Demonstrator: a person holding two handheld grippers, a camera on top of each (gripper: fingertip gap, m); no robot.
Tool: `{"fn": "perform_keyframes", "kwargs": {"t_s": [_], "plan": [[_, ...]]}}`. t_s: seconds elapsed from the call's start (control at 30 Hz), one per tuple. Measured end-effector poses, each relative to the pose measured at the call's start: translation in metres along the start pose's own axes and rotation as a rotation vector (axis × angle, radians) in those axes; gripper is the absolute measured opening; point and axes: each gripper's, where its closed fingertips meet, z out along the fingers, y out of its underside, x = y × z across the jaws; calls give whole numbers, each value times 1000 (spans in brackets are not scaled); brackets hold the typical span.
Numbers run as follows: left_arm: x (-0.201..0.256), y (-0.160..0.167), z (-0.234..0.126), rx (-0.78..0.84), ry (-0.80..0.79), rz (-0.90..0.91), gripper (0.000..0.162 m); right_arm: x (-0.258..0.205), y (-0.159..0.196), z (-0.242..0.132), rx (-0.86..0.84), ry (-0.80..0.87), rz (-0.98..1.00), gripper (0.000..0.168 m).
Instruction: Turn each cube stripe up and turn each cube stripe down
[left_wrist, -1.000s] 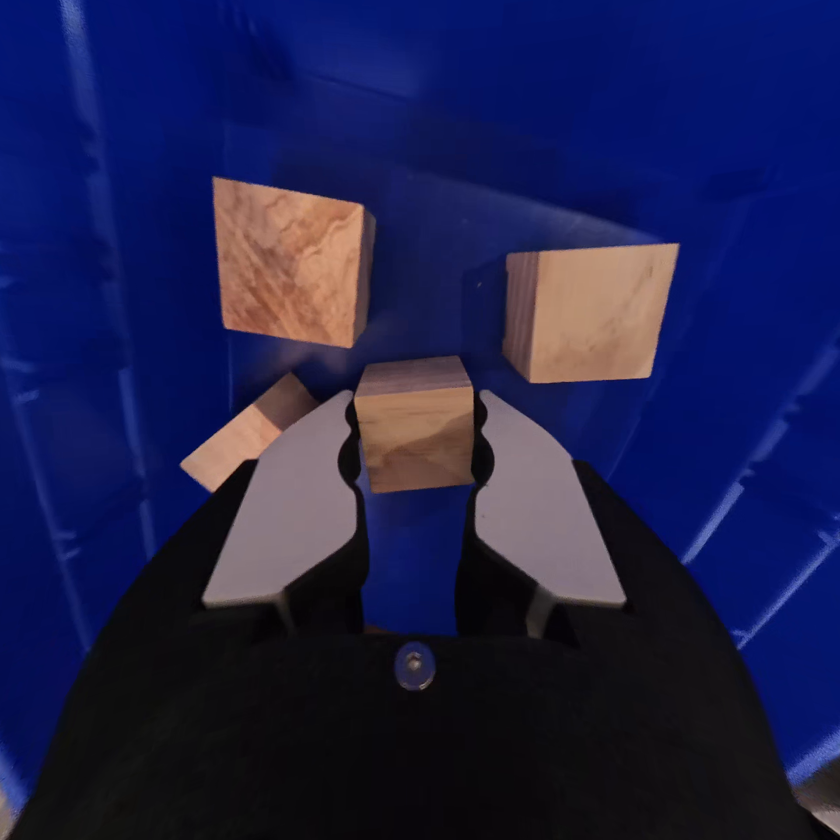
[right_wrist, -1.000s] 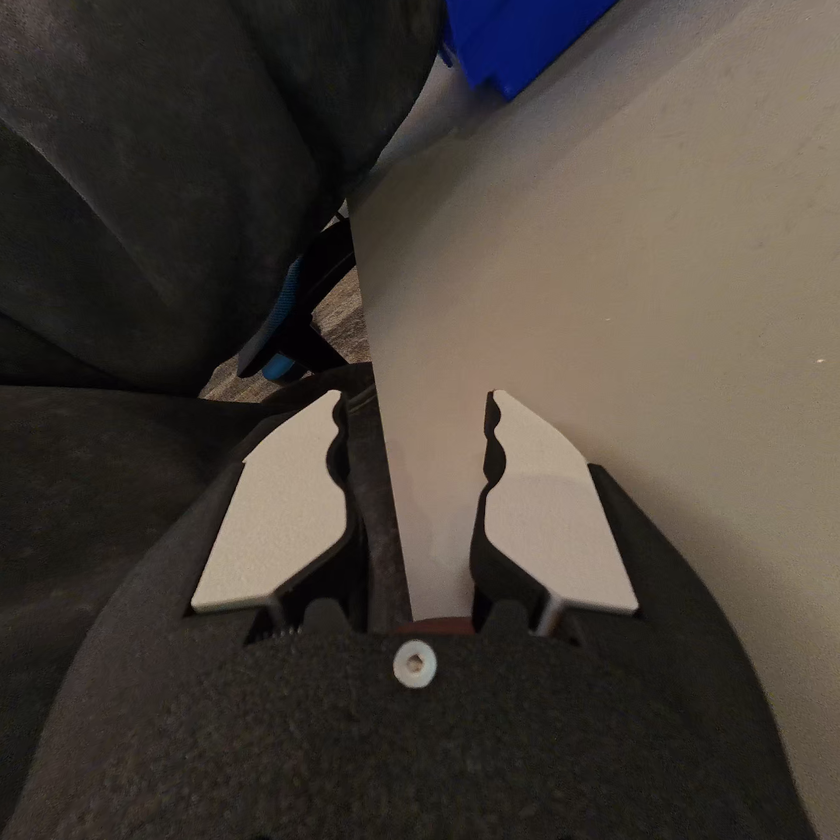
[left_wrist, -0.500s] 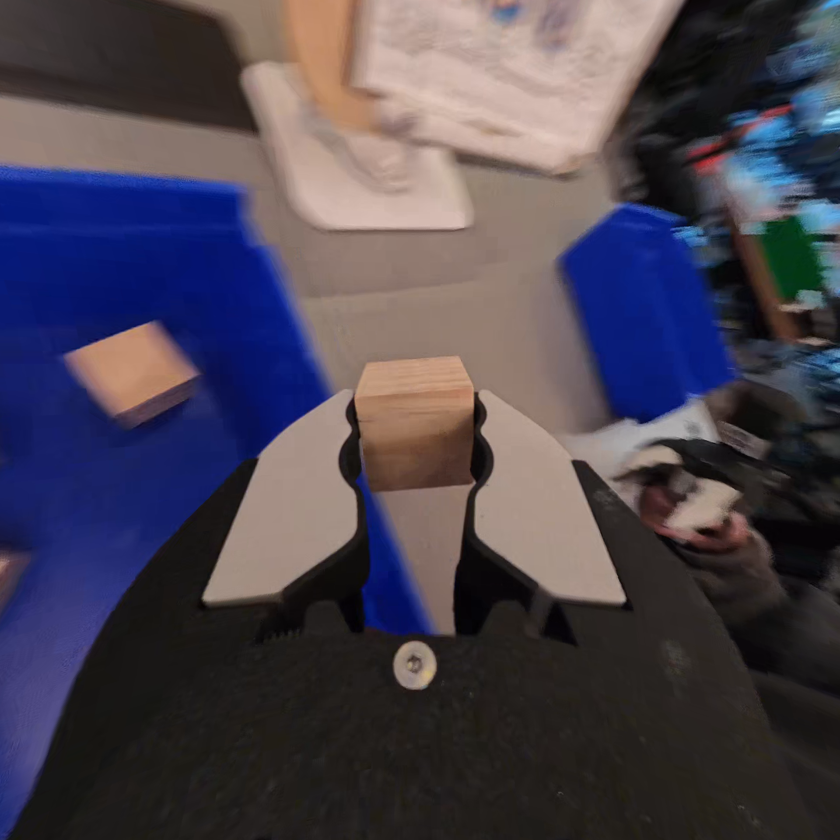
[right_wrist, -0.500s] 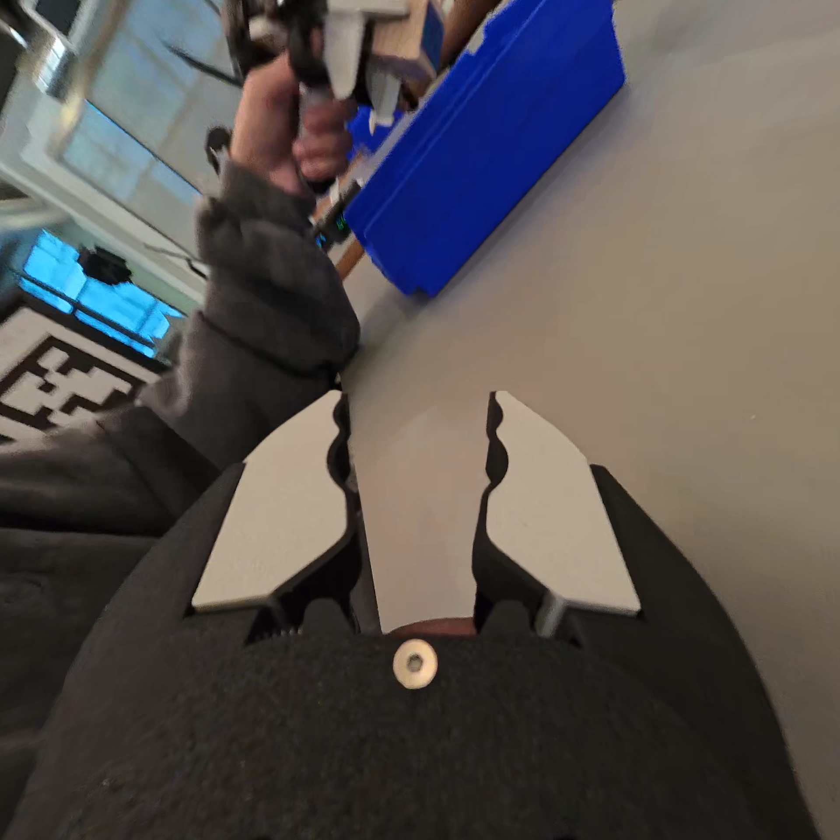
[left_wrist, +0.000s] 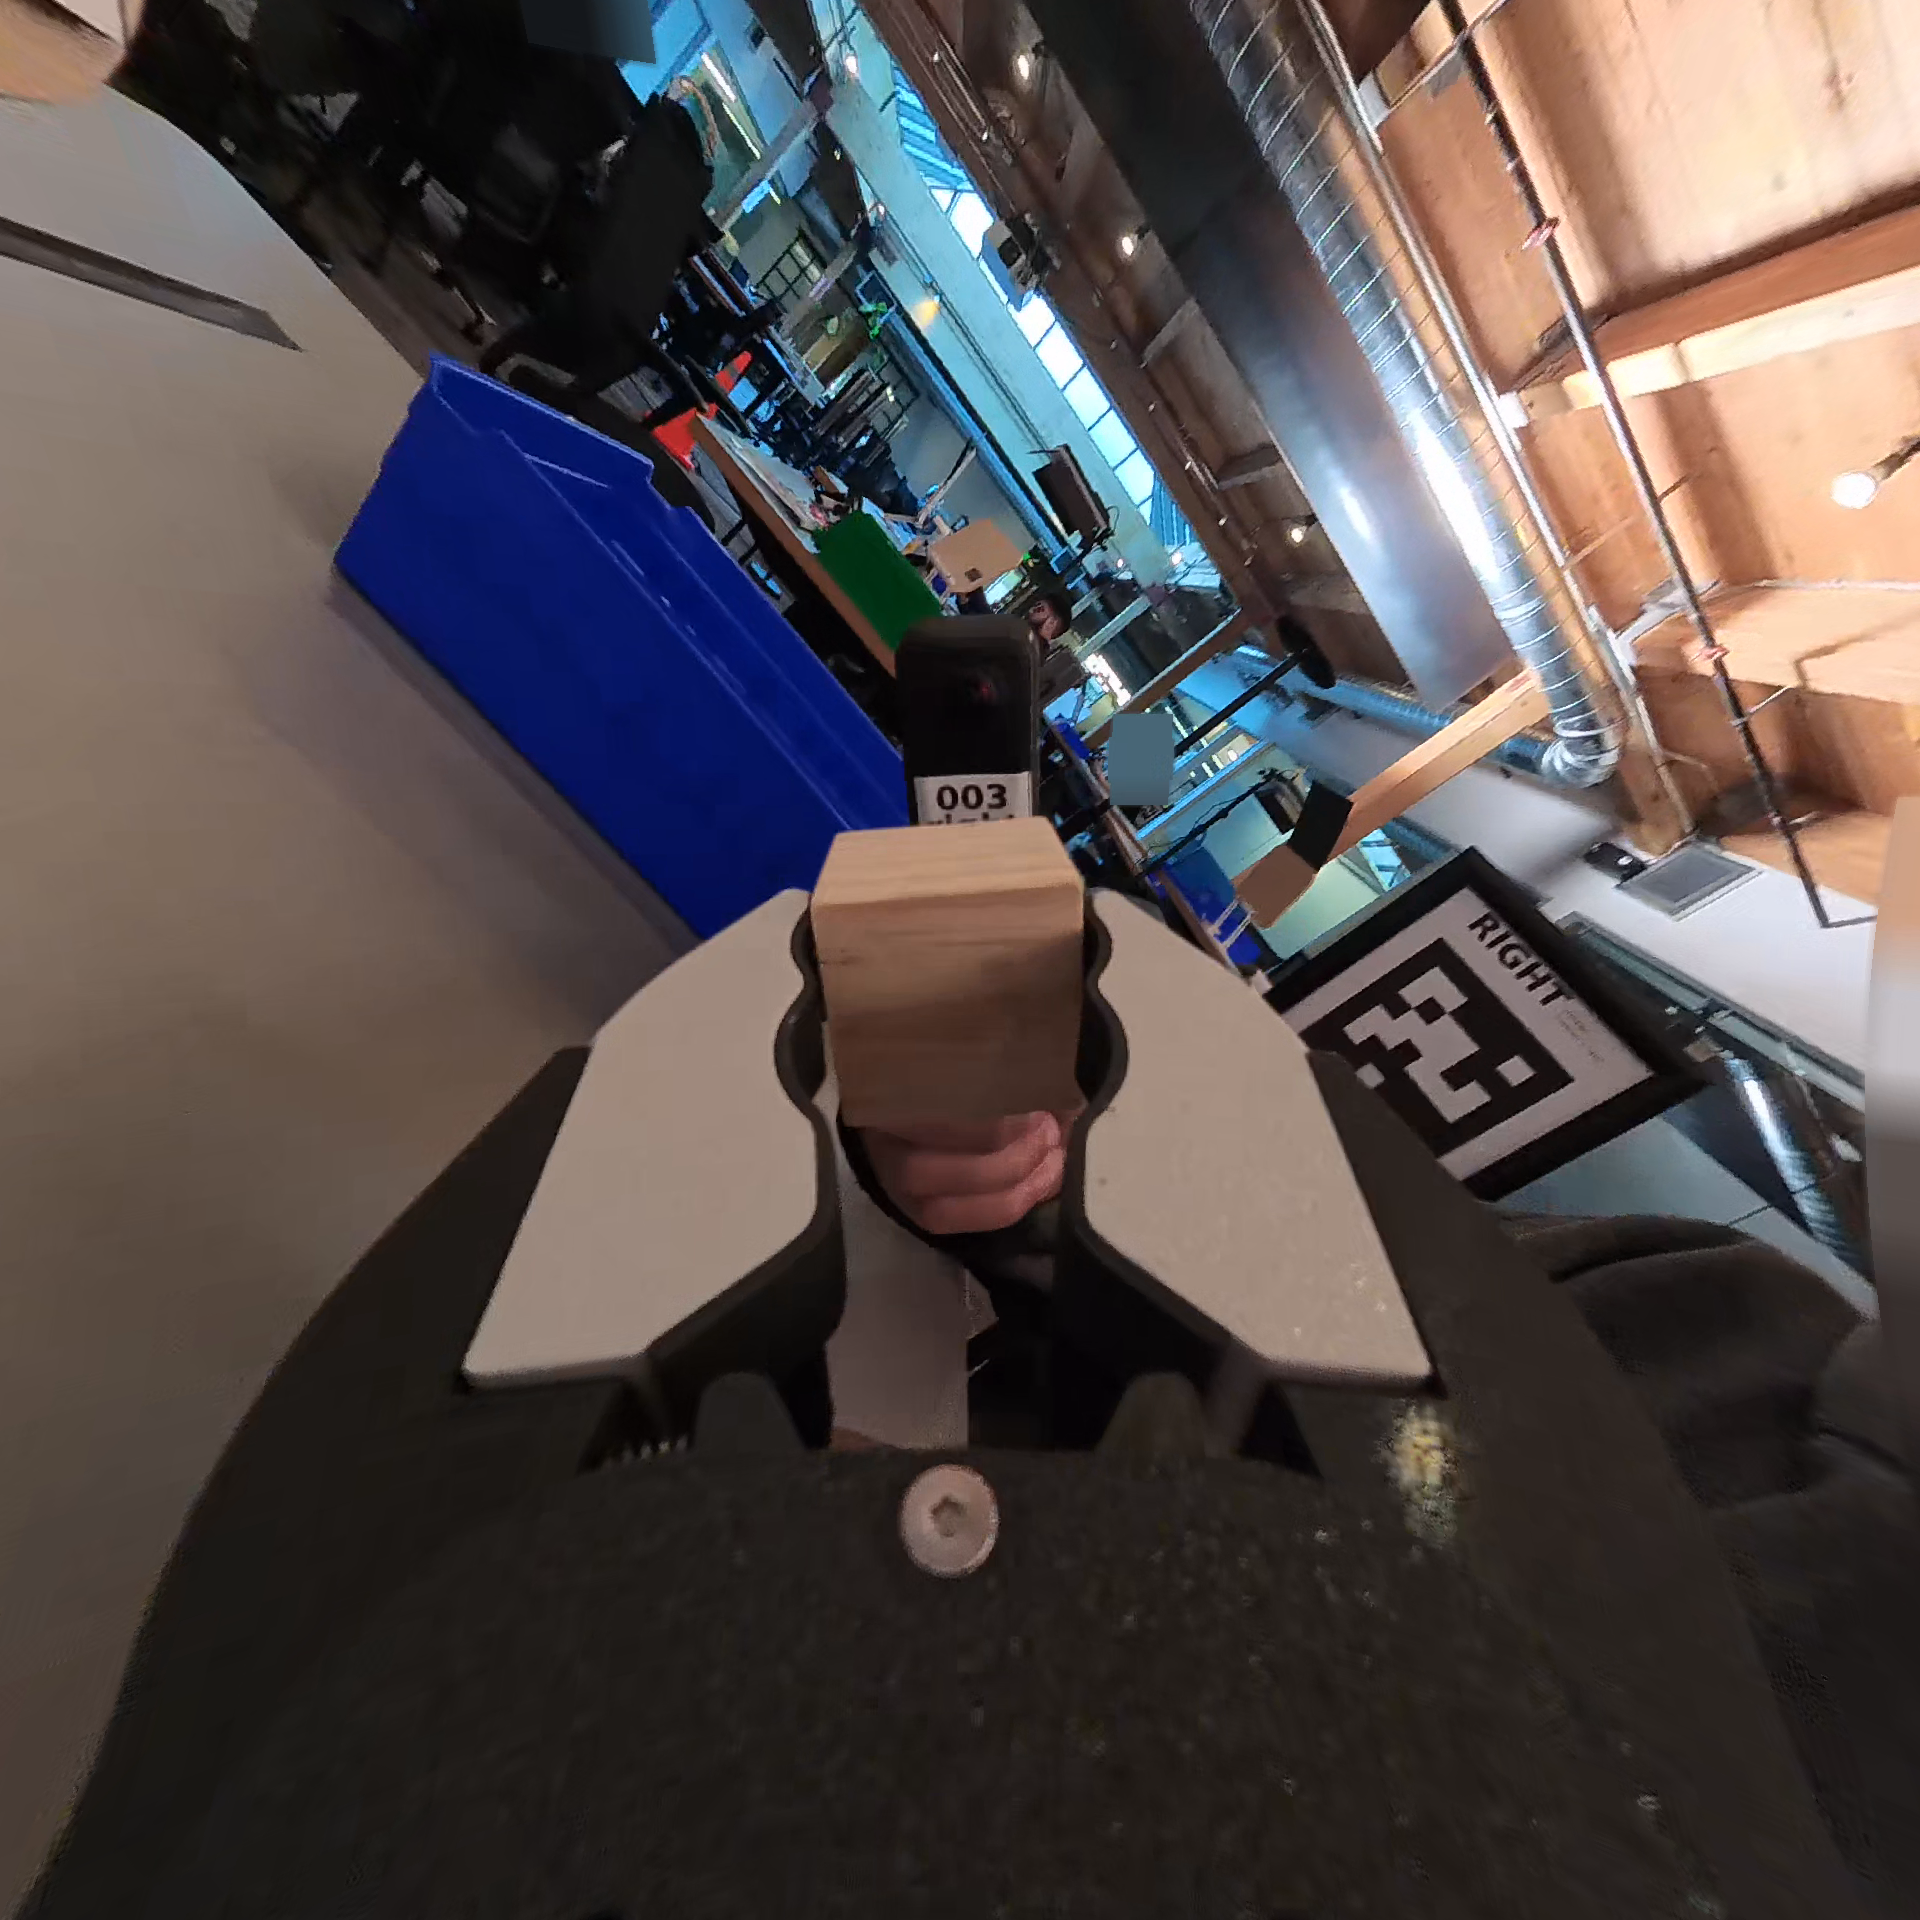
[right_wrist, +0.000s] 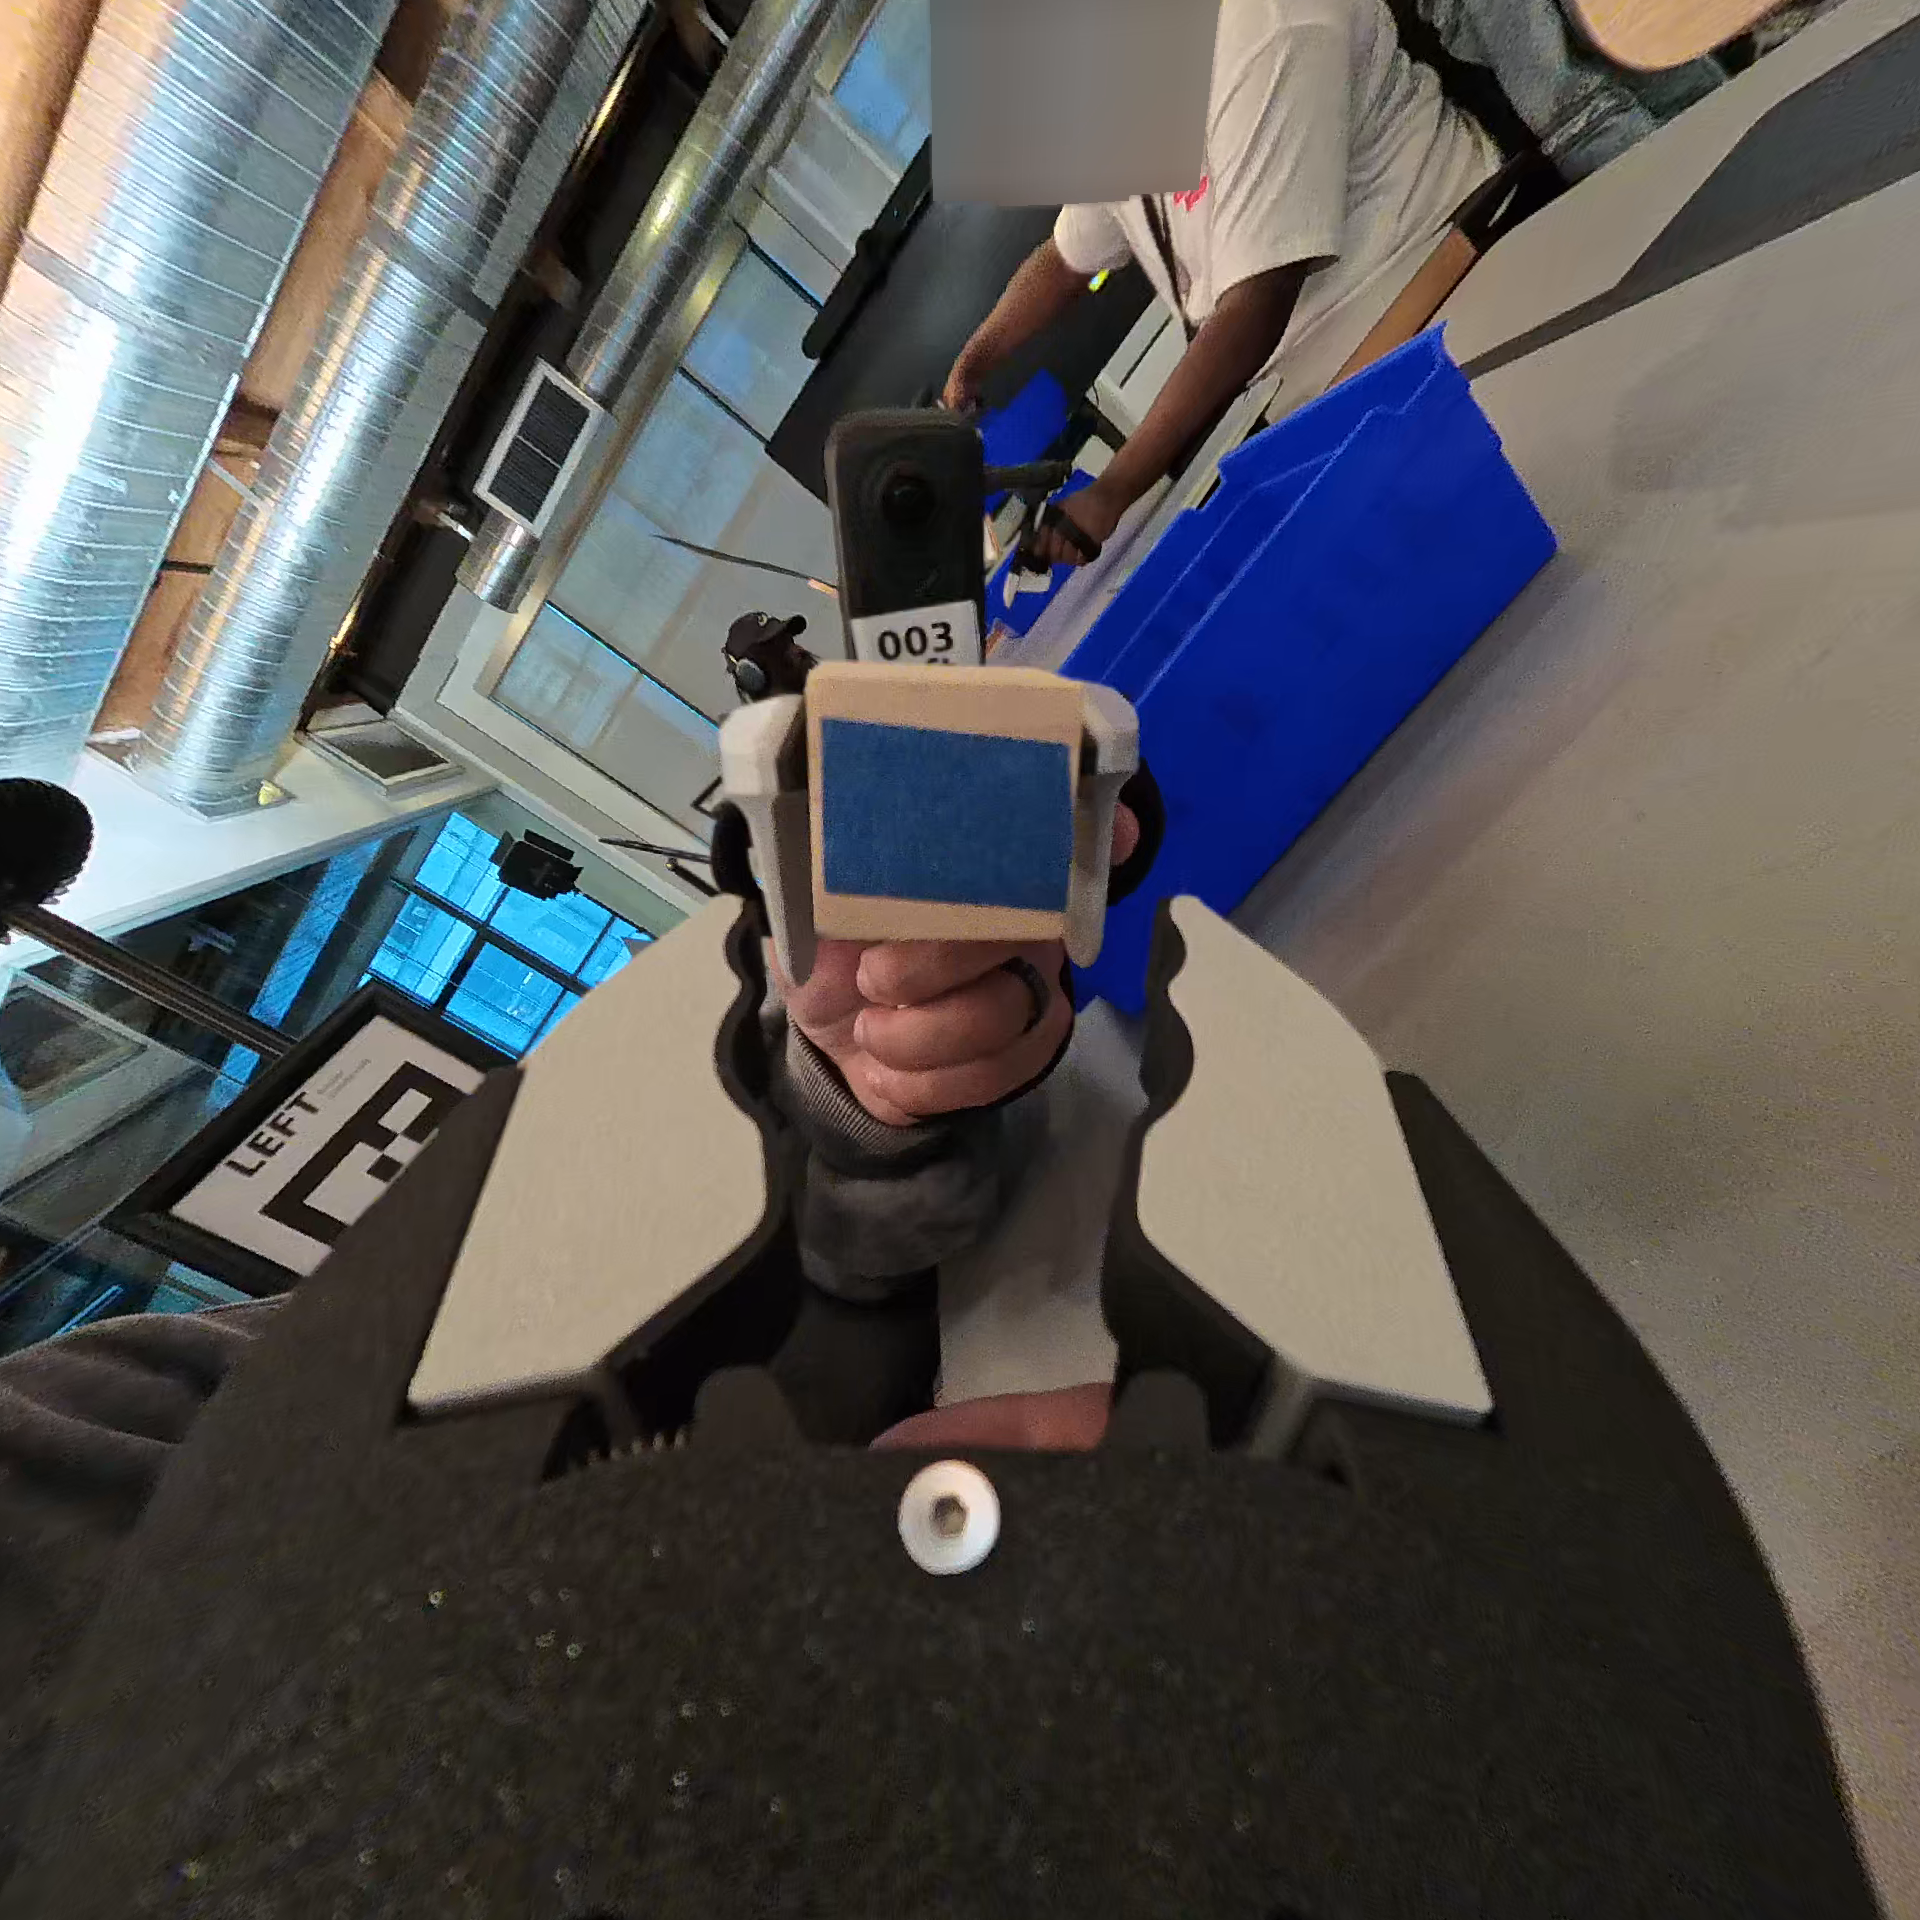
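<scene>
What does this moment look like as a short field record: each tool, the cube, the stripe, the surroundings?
left tool: shut on wooden cube, held in the air
right tool: open, empty, pointed at the cube
stripe: blue patch on the cube face turned toward the right tool
left-view cube faces: plain wood
blue bin: on the grey table, beyond the tools

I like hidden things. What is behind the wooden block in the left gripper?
Behind the wooden block are a black camera above and a hand below. The block covers the rest between them.
</scene>
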Motion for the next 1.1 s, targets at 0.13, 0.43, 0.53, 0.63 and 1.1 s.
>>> {"fn": "perform_keyframes", "kwargs": {"t_s": [0.13, 0.43, 0.53, 0.63, 1.1], "plan": [[-6, 11, 8, -36, -53, 36, 45, 3, -1, -4, 18, -4, -22, 46], [-14, 5, -22, -7, -150, 25, 76, 10, 1, -20, 11, 0, -16, 46], [-23, 24, -44, 1, -282, 76, 77, 5, -9, -34, 10, 59, -89, 46], [-30, 69, -56, -42, -407, 168, 73, -8, -39, -66, 18, 195, -262, 46], [-8, 127, -48, -209, -387, 282, 67, 76, -60, -380, -278, 1456, -198, 46]]}}
